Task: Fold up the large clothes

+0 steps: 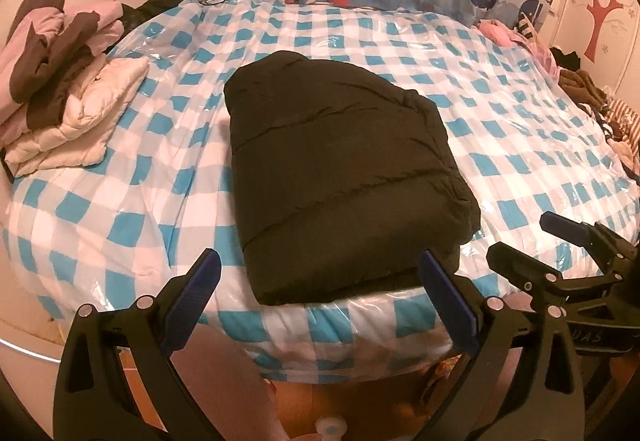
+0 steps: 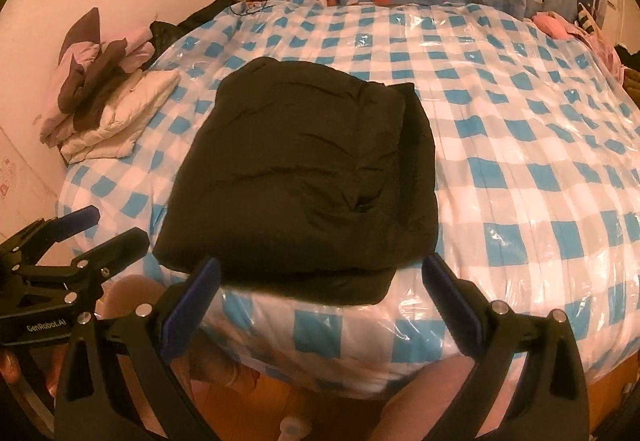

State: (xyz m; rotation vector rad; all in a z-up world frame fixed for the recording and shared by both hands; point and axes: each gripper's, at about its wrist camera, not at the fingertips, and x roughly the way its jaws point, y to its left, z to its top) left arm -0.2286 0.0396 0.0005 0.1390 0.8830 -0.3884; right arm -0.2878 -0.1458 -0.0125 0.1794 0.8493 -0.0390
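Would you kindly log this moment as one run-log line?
black jacket: folded, on bed | left gripper: open, empty | right gripper: open, empty | folded pile: bed's left edge

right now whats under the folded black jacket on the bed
The black jacket lies on the blue-and-white checked bed cover, which has clear plastic sheeting over it. Whatever lies directly beneath the jacket is hidden by it. Both grippers, left and right, are open and apart from it.

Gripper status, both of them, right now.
Left gripper: open, holding nothing, short of the folded black jacket.
Right gripper: open, holding nothing, at the jacket's near edge.
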